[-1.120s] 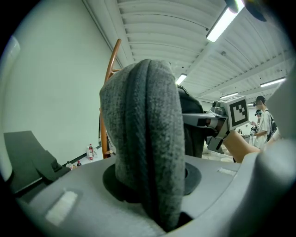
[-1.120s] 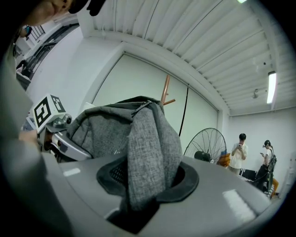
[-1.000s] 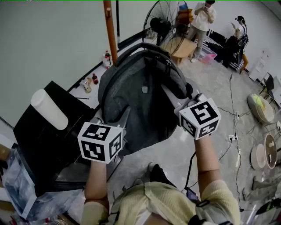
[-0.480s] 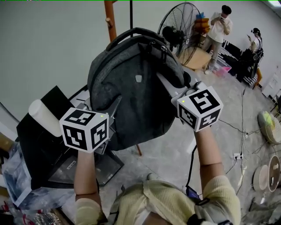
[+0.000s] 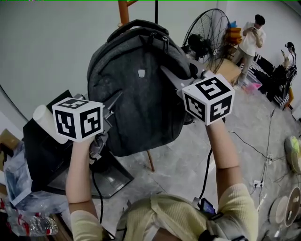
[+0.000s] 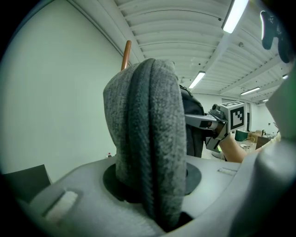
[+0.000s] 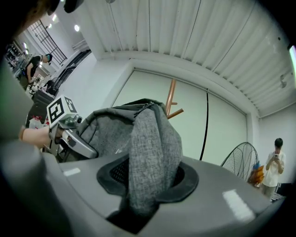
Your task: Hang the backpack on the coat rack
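Backpack (image 5: 141, 108) held high by left tool (image 5: 113, 101) and right tool (image 5: 169, 77).

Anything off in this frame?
Nothing stands out. Backpack looks intact, held up by left tongs and right tongs, each pinching a fold of its fabric; handle free, near the rack.

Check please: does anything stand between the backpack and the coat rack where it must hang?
Nothing visible does. The backpack, gripped by the left claw and the right claw, is held up just in front of the coat rack, and no object shows between them. The fan stands off to the side.
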`<state>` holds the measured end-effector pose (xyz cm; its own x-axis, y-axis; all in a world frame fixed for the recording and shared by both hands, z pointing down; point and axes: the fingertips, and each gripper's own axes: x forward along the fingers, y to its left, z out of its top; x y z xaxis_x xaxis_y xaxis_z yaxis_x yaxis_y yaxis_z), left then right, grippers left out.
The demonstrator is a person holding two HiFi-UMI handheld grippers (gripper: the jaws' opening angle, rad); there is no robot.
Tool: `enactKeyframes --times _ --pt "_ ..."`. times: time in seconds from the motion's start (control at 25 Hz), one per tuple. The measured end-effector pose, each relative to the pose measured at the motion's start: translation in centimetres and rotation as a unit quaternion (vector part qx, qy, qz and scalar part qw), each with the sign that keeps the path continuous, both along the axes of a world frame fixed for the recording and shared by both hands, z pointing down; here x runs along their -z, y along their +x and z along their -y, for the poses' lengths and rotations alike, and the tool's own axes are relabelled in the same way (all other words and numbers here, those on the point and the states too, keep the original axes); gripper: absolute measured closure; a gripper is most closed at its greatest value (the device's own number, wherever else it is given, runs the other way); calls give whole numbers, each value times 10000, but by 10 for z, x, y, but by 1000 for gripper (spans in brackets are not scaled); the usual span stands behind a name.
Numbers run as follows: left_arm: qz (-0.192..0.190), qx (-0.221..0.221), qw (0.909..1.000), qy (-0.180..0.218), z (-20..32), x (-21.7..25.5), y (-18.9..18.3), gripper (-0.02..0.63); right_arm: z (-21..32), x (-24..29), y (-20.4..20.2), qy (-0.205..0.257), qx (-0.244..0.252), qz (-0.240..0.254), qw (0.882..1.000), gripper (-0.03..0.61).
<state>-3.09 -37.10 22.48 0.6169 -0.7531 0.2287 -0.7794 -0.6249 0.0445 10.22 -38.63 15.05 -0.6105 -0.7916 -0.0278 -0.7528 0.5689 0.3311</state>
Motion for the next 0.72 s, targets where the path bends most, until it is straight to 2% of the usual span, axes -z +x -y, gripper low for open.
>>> enactKeyframes --times 0.32,0.48,0.72 --pt "-170 432 9989 -115 30 8 -16 504 36 11 -19 -100 262 -145 9995 446" --pt "-301 522 9976 -343 41 4 -20 503 54 11 -27 -233 391 -223 9987 446" --pt "-355 663 9961 -471 60 3 -31 502 76 10 -40 -386 505 -255 9977 448"
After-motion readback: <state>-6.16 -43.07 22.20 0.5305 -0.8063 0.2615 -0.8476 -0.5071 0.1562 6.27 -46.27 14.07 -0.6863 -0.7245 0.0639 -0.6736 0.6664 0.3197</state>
